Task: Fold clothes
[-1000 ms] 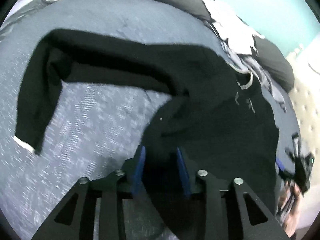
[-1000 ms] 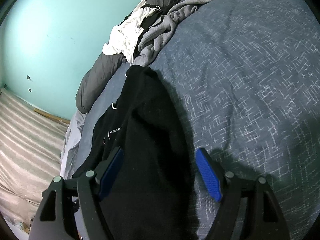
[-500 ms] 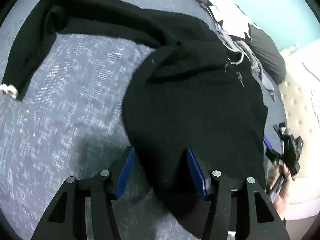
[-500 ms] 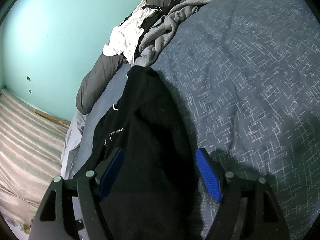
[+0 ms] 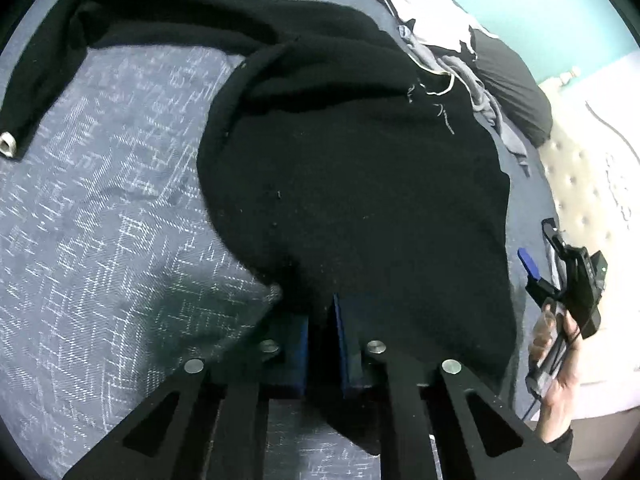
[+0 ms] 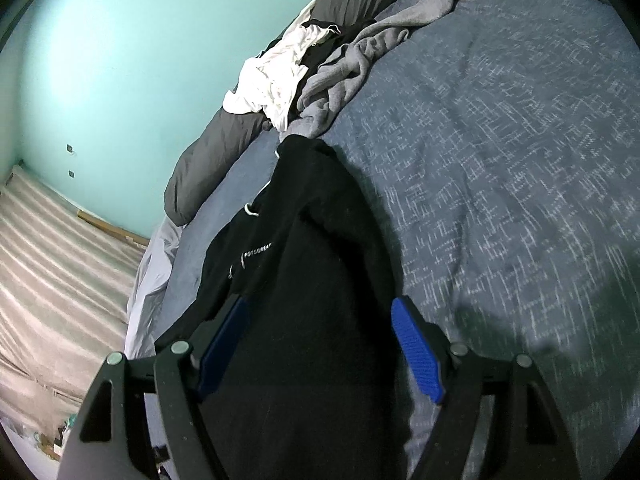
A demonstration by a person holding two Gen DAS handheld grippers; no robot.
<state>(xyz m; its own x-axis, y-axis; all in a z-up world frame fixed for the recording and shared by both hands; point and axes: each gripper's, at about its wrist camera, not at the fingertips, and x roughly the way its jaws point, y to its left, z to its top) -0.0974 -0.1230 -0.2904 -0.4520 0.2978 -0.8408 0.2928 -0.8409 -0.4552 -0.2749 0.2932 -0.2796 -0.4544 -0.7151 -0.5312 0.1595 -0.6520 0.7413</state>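
Your left hand-held gripper (image 5: 321,322) has just clamped the black hoodie (image 5: 352,168) hem at lower centre; right hand-held gripper (image 6: 320,344) gapes, so lifting can begin.

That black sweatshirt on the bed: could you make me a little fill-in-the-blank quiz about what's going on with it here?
1. The left tool is ____ on the hem of the black sweatshirt.
2. The right tool has its blue pads wide ____.
3. The long sleeve ends in a ____ cuff.
4. The bedspread is coloured ____.

Missing words: shut; apart; white; blue
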